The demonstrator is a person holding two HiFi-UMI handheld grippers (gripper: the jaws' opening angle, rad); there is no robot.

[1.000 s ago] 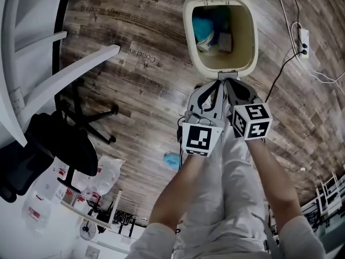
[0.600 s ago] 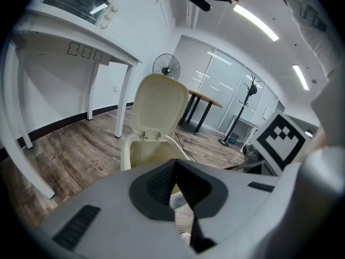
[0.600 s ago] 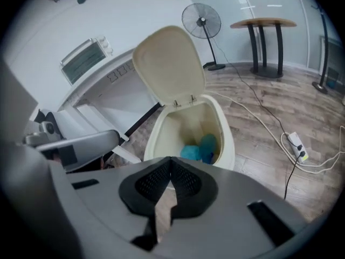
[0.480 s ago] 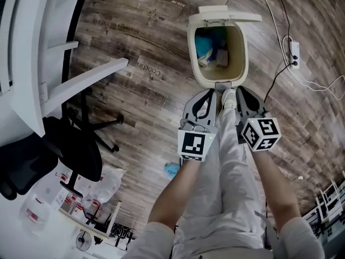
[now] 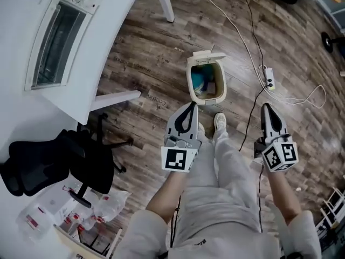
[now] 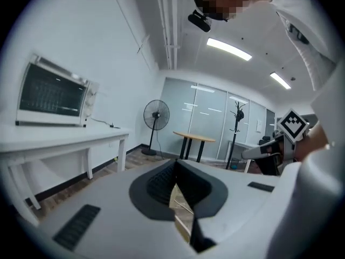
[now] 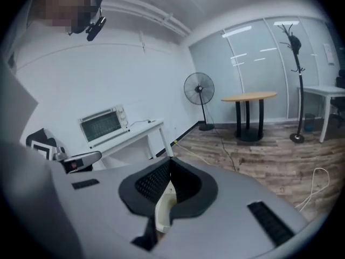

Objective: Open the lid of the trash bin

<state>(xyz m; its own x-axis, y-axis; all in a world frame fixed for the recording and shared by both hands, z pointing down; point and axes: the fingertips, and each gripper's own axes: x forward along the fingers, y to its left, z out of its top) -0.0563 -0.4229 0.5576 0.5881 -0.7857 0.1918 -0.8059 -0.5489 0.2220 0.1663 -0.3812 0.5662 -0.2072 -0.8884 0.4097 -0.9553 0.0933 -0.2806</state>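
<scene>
Bright, even light; fisheye-warped edges

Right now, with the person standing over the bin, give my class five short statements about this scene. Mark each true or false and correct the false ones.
1. The lid of the trash bin stands open. True.
2. The left gripper grips the bin's rim. False: its jaws are together on nothing, and it points out into the room.
3. The bin is empty. False: blue and pale rubbish lies inside.
4. A toaster oven sits on the white table. True.
5. The right gripper has its jaws wide apart. False: they are together, holding nothing.
</scene>
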